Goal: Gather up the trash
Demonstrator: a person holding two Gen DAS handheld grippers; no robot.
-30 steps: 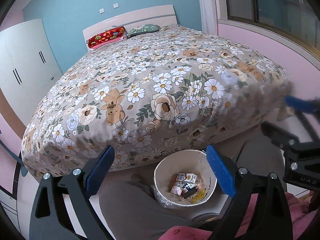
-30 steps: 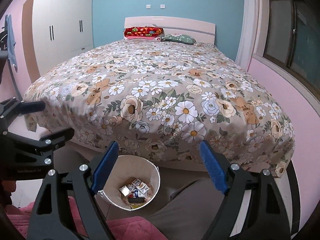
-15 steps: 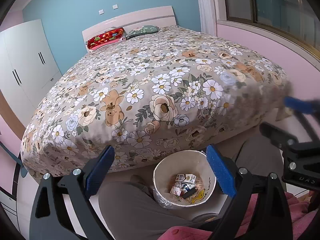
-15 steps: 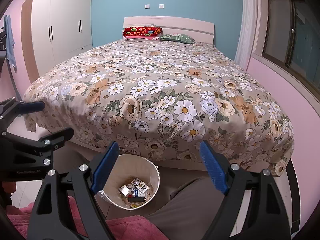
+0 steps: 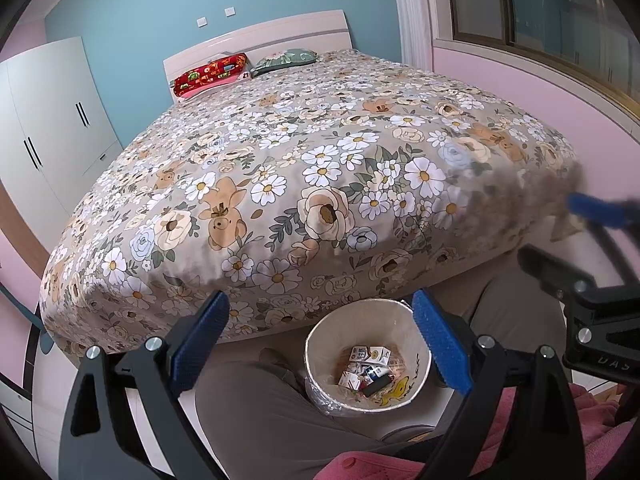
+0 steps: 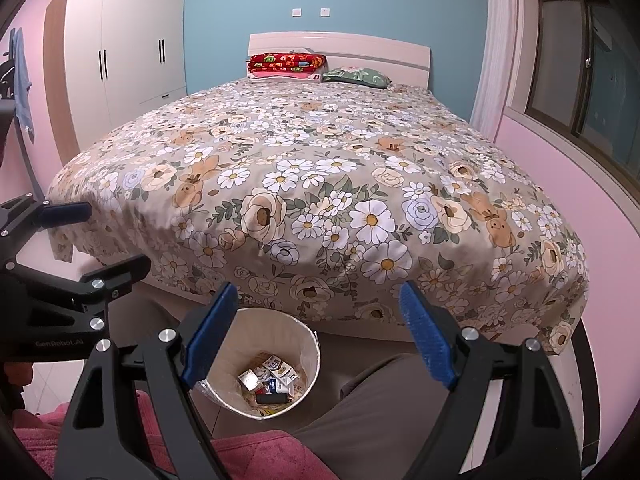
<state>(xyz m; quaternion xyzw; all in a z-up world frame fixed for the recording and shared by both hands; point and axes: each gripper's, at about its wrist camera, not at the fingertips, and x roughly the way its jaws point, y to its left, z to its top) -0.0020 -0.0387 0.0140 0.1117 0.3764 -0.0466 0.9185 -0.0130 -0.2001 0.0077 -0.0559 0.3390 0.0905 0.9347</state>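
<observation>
A white round trash bin (image 5: 320, 336) stands on the floor at the foot of the bed, between the person's legs. It holds several small cartons and a dark lighter-like piece (image 5: 366, 366). The bin also shows in the right wrist view (image 6: 310, 354) with the same trash (image 6: 270, 380). My left gripper (image 5: 320, 344) is open and empty, held above the bin. My right gripper (image 6: 318, 334) is open and empty, above and right of the bin. Each gripper shows at the edge of the other's view.
A large bed with a floral cover (image 5: 312, 168) fills the space ahead; a red pillow (image 6: 286, 63) and a green pillow (image 6: 356, 76) lie at its head. White wardrobe (image 6: 124, 52) at left, pink wall with window (image 6: 580, 80) at right. The person's grey trouser legs (image 5: 260, 412) flank the bin.
Both views have shifted very slightly; the grippers stay open and empty above the bin, and the trash in it has not moved.
</observation>
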